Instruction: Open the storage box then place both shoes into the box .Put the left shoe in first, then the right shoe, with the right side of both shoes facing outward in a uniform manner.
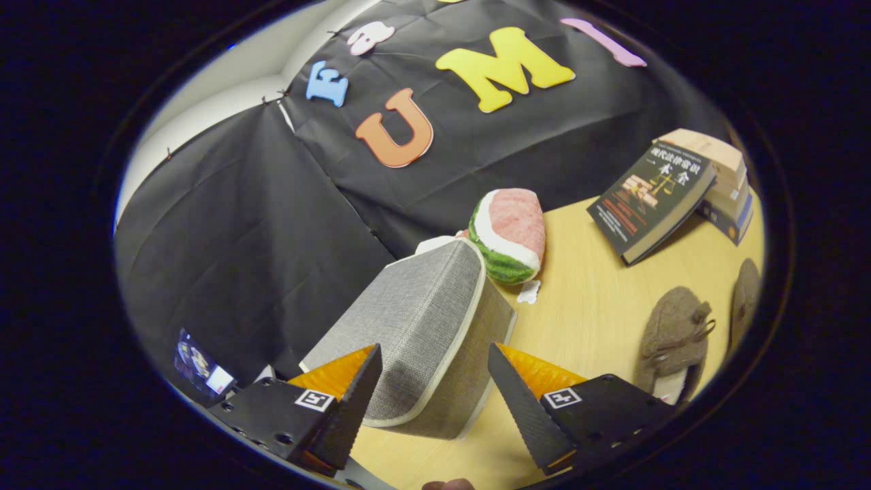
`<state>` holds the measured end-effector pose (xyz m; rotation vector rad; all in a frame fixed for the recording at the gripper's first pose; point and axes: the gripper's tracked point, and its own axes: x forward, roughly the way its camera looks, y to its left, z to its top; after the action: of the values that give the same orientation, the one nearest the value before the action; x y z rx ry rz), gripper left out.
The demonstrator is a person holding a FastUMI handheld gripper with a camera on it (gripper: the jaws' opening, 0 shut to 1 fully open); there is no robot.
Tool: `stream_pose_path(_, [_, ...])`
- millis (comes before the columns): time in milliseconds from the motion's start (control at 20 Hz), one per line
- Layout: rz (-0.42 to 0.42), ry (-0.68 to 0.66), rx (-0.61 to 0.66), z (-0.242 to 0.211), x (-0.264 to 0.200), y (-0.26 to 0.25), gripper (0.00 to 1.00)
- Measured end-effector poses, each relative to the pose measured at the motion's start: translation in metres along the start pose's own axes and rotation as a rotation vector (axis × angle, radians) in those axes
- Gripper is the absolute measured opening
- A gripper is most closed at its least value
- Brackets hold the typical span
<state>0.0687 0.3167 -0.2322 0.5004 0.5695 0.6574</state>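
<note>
A grey fabric storage box [415, 320] with a white-trimmed lid stands on the wooden table, its near corner between my fingers. My gripper [433, 350] is open wide and straddles that corner; the left fingertip [364, 381] is against the lid's edge and the right fingertip [503, 381] is close beside the box's wall. The lid lies on the box. Two brown woolly shoes lie beyond the right finger: one [674, 333] with a bow on top, the other [745, 299] partly cut off behind it.
A plush watermelon slice [510, 235] rests just behind the box. A dark book [650, 201] leans on a stack of books [728, 184] at the table's far side. A small screen [201, 371] glows beyond the left finger. The wooden table [592, 286] runs to the black cloth wall.
</note>
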Motion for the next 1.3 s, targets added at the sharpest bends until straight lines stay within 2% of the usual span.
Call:
stream_pose_path(450, [0.148, 0.057, 0.293, -0.014, 0.012, 0.001, 0.94])
stream_pose_path(800, [0.227, 0.070, 0.362, -0.007, 0.015, 0.017, 0.93])
stream_pose_path(900, [0.219, 0.080, 0.347, -0.010, 0.018, 0.016, 0.93])
stream_pose_path(1150, [0.248, 0.124, 0.440, -0.019, 0.027, 0.022, 0.93])
stream_pose_path(1300, [0.229, 0.126, 0.416, -0.013, 0.022, 0.022, 0.70])
